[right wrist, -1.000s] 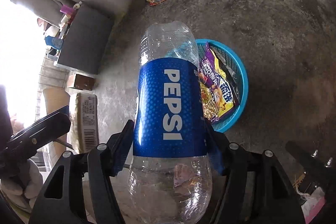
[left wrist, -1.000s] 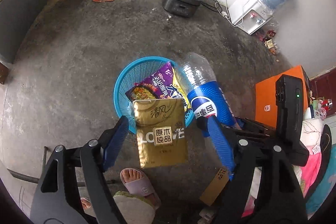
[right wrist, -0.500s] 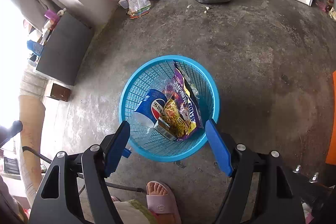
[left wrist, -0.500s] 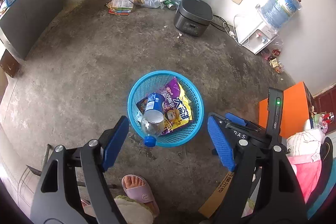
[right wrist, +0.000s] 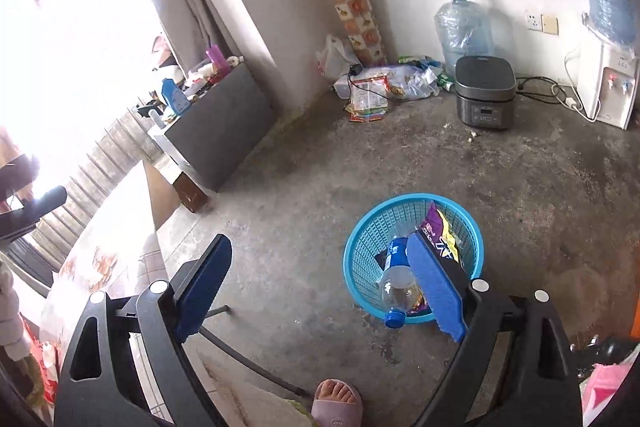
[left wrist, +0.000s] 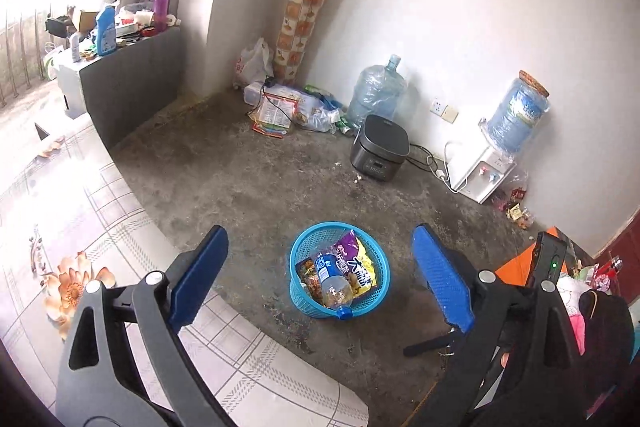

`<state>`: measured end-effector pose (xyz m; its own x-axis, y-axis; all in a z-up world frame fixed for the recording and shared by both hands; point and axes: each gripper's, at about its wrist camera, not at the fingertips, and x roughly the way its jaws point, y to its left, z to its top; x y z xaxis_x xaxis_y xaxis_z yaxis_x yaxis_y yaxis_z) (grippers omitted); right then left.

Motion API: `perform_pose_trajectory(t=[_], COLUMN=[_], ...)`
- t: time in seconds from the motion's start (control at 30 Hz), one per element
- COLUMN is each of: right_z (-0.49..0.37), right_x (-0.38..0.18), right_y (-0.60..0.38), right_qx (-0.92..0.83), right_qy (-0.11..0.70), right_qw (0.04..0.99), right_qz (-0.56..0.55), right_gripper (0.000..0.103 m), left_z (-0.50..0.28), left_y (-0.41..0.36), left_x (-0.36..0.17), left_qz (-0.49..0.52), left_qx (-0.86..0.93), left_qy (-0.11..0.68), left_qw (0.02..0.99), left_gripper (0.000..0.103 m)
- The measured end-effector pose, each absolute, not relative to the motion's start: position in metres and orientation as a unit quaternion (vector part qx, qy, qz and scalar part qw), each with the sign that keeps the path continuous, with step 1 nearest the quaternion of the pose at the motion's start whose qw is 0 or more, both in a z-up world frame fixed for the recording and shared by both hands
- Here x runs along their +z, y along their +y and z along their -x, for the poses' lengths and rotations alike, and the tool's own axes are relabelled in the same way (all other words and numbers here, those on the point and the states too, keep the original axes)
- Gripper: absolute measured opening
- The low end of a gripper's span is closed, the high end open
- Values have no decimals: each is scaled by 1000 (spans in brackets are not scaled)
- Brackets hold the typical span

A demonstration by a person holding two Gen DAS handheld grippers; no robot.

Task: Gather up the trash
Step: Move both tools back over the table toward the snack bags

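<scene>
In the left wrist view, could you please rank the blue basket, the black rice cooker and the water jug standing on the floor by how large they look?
1. blue basket, nearest the camera, so its lead may be partly nearness.
2. and 3. water jug and black rice cooker: they look about alike, the jug taller, the cooker wider, so I would not rank them.

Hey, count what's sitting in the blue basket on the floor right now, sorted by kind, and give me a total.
Plastic bottles: 1, the Pepsi bottle, blue cap poking over the basket rim.
Snack bags: 1 clearly showing, the purple and yellow snack bag; more wrapping under it is too hidden to count.
Total: 2 things clearly visible.
</scene>
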<state>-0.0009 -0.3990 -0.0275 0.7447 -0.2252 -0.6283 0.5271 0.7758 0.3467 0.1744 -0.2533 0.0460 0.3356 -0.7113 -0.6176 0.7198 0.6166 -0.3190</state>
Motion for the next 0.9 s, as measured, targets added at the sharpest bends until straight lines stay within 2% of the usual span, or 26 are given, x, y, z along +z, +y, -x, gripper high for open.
perform_pose_trajectory(t=[0.1, 0.3, 0.53, 0.7, 0.9], right_z=[-3, 1, -4, -36, -67], right_x=[-4, 39, 64, 62, 57], right_y=[-366, -316, -297, -256, -181], right_qx=[-201, -175, -60, 36, 138], right_qy=[268, 231, 213, 244, 304], right_qw=[919, 948, 952, 937, 910], right_qz=[-209, -128, -212, -247, -245], right_gripper=[96, 96, 96, 96, 96], left_z=[-172, -152, -100, -68, -51], left_y=[-200, -78, 84, 180, 260], left_x=[61, 80, 102, 102, 77], left_qz=[43, 84, 116, 155, 216], left_qx=[-432, -328, -213, -96, -17], left_qy=[350, 304, 253, 230, 242], left_qw=[830, 890, 937, 956, 946], left_gripper=[92, 92, 92, 92, 92])
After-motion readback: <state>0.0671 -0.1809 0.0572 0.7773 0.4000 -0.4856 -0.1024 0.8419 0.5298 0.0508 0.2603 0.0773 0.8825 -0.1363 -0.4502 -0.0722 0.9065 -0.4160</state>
